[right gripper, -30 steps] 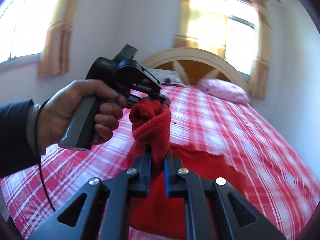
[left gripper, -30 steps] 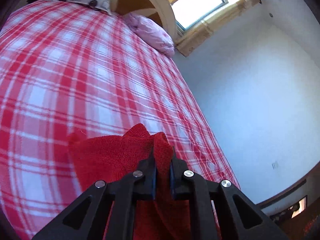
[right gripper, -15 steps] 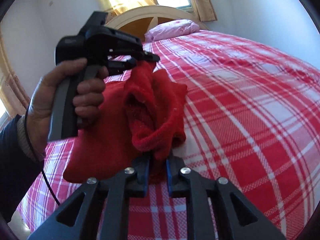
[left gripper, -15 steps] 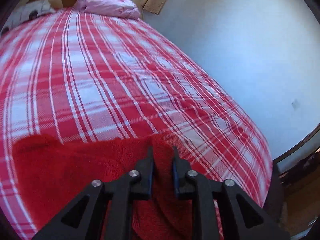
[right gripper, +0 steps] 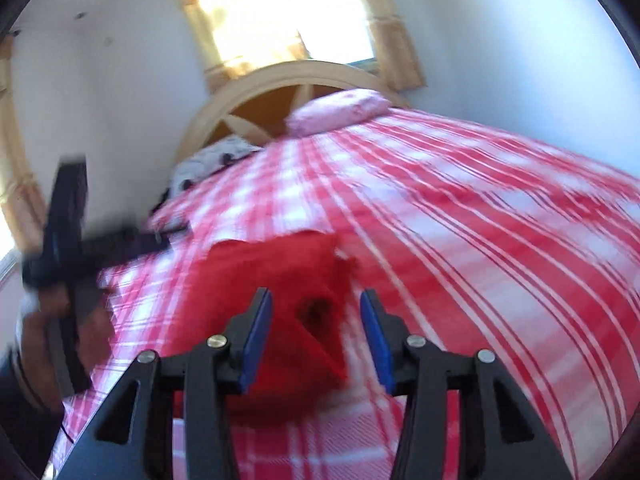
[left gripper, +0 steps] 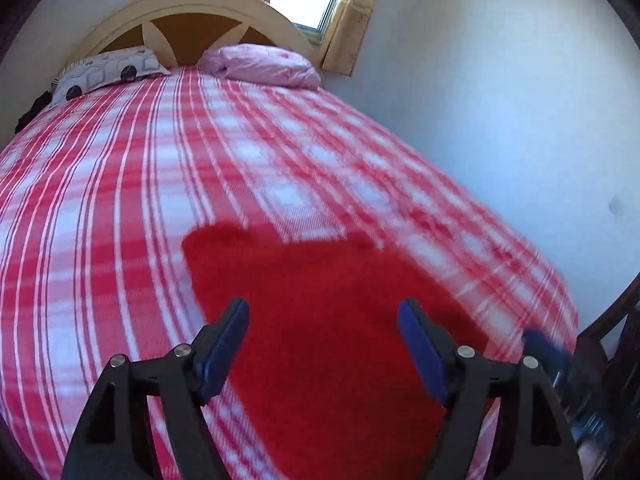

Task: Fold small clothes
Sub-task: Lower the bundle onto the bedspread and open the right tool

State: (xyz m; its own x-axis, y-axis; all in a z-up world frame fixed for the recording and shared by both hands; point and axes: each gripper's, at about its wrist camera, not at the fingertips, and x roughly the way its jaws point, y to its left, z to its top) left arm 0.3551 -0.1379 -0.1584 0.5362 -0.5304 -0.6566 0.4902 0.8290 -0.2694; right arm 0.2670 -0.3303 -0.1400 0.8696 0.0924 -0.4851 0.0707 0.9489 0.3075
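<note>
A red knitted garment (left gripper: 320, 320) lies on the red-and-white checked bedspread (left gripper: 160, 180) near the foot of the bed. My left gripper (left gripper: 324, 320) is open above it, its jaws wide apart and empty. In the right wrist view the same garment (right gripper: 280, 280) lies folded over on itself, with a raised edge between the fingers. My right gripper (right gripper: 316, 312) is open just over it and holds nothing. The left gripper (right gripper: 76, 248) shows blurred at the left of that view, held in a hand.
A pink pillow (left gripper: 264, 66) and a patterned pillow (left gripper: 104, 70) lie at the wooden headboard (left gripper: 192, 20). A white wall (left gripper: 500, 100) runs along the bed's right side. Dark furniture (left gripper: 616, 360) stands by the foot of the bed.
Both grippers were shut on the red garment and held it up. Now both have opened and let it go, and it lies on the bedspread.
</note>
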